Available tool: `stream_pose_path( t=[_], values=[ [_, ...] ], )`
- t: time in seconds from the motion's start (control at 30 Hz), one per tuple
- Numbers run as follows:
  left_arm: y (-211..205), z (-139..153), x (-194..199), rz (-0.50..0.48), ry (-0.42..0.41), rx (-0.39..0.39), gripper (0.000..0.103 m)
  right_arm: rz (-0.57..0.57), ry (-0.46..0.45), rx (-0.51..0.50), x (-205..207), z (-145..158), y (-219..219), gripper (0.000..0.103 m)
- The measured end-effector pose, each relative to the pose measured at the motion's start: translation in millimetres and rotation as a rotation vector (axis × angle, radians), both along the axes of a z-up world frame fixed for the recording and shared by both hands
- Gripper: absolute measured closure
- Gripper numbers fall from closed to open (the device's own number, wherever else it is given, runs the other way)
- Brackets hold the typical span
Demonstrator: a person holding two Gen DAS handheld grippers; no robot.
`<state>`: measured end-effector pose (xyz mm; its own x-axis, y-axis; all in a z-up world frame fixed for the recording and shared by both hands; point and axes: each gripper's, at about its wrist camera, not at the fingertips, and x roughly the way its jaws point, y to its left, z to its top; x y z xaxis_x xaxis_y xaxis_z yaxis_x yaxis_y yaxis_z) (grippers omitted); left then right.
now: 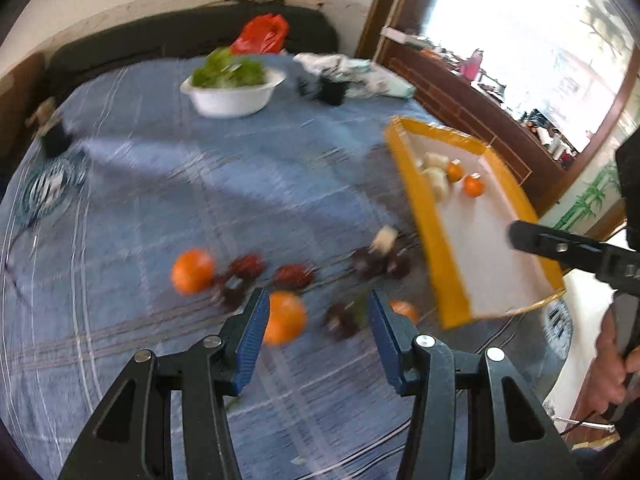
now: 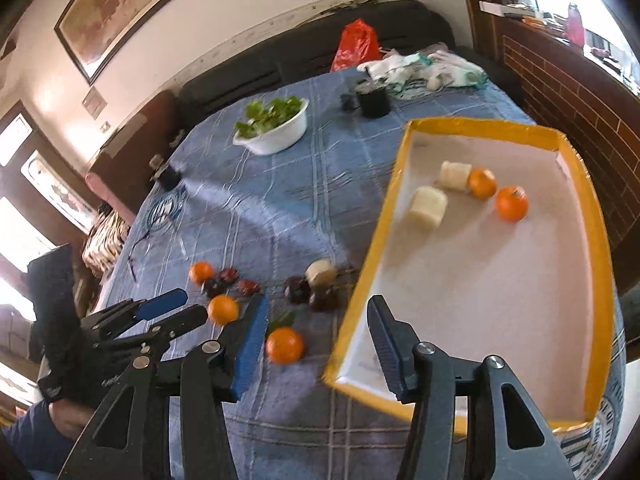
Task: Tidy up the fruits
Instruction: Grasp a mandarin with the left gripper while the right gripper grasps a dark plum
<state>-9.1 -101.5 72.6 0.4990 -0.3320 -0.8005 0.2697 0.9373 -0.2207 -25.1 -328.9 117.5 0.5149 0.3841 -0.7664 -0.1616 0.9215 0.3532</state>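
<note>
Both grippers are up over the blue checked tablecloth (image 2: pixel 280 200), and both are empty. The left gripper (image 1: pixel 316 320) has its blue-padded jaws parted with nothing between the pads; loose fruit lies on the cloth beneath them. The right gripper (image 2: pixel 316 328) also shows a clear gap between its jaws, nothing clamped, with the near corner of the yellow-edged tray (image 2: pixel 376 240) under its right finger.

The tray is a long rectangle with a white floor. In the right wrist view its long axis runs from the near edge of the table away toward the brick wall side, the near short end beside the right gripper. Inside, at the far end, sit 2 oranges (image 2: pixel 511 203) side by side and 2 pale cut chunks (image 2: pixel 428 206), which I cannot identify; the rest of the floor is bare.

Left of the tray, out on the cloth, the loose fruit forms a rough band running across the table: 3 oranges (image 2: pixel 285 345), several dark red fruits (image 2: pixel 298 289), and another pale chunk (image 2: pixel 320 273) resting against the dark ones. A small green leaf lies just beside the nearest orange.

Farther back stands a white bowl of greens (image 2: pixel 276 128), then a black cup (image 2: pixel 373 100), a crumpled cloth (image 2: pixel 432 70) and a red bag (image 2: pixel 356 44).
</note>
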Motion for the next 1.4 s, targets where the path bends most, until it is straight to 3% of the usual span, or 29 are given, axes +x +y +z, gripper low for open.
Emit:
stream_pose_path(
  t=[0.27,0.47,0.73,1.07,1.4],
  values=[
    [8,-30,0,0.019,0.032,0.012,0.054,0.046,0.030,-0.026,-16,-11,19,0.045],
    [1,-44,14,0.019,0.045,0.041,0.064,0.062,0.030,-0.039,-25,-10,17,0.044],
    [-12,-54,24,-0.022,0.044,0.023,0.068,0.078,0.031,-0.044,-26,-10,19,0.043],
    [14,-52,-8,0.021,0.052,-0.016,0.069,0.188,0.039,-0.076,-12,-21,58,0.042],
    [42,-33,-36,0.075,0.002,0.036,0.068,0.321,0.038,-0.218,18,-45,113,0.044]
  ],
)
